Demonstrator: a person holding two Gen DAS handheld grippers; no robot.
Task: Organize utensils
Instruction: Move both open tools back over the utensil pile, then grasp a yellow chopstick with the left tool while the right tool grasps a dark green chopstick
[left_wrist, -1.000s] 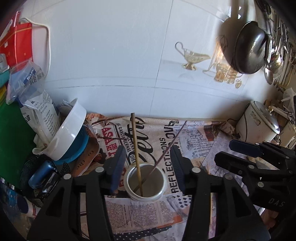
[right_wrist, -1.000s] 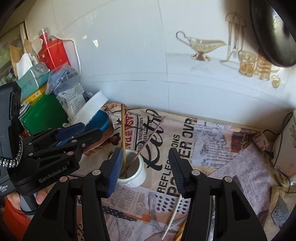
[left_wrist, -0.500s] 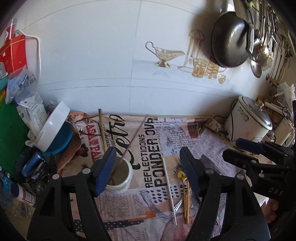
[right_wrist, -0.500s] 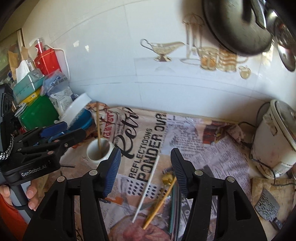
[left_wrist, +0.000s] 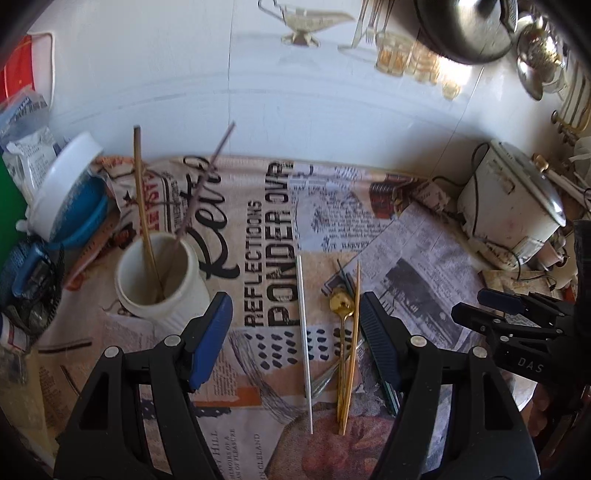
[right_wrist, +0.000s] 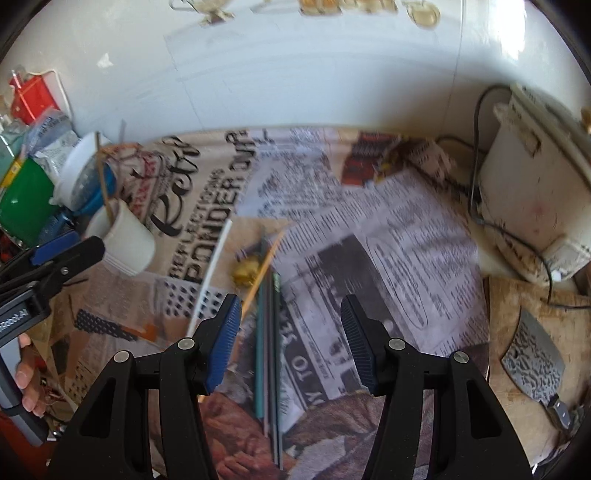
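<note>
A kitchen counter covered in printed newspaper sheets (left_wrist: 413, 258), seen from two hand-held grippers, each empty with fingers spread wide.

In the left wrist view, the left gripper (left_wrist: 295, 332) hangs above the paper. Inside the gap between its fingers lie loose utensils: a white stick (left_wrist: 304, 332) running from 12 to 6 o'clock, and just to its right a gold spoon (left_wrist: 341, 306) and a light wooden chopstick (left_wrist: 352, 332), touching each other. Dark thin sticks poke out beneath them. At 9 o'clock stands a white cup (left_wrist: 162, 284), upright, holding two sticks: a tan chopstick (left_wrist: 142, 192) leaning slightly left and a dark purplish stick (left_wrist: 203, 184) leaning right. Beyond the cup, at 10 o'clock, a white bowl (left_wrist: 62, 184) rests tilted on a blue one. A white rice cooker (left_wrist: 509, 199) sits at 3 o'clock, and the right gripper (left_wrist: 495, 306) enters from the right edge.

In the right wrist view, which is blurred, the right gripper (right_wrist: 291, 339) hovers over a bundle of dark sticks (right_wrist: 269, 350) lying lengthwise between its fingers, nearer the left finger. The white stick (right_wrist: 210, 273), the gold spoon (right_wrist: 245, 271) and the wooden chopstick (right_wrist: 264, 266) lie at 11 o'clock. The cup (right_wrist: 125, 240) is at 9 o'clock, beside the left gripper's tip (right_wrist: 62, 254). A textured cleaver blade (right_wrist: 535, 362) lies on a board at 4 o'clock.
</note>
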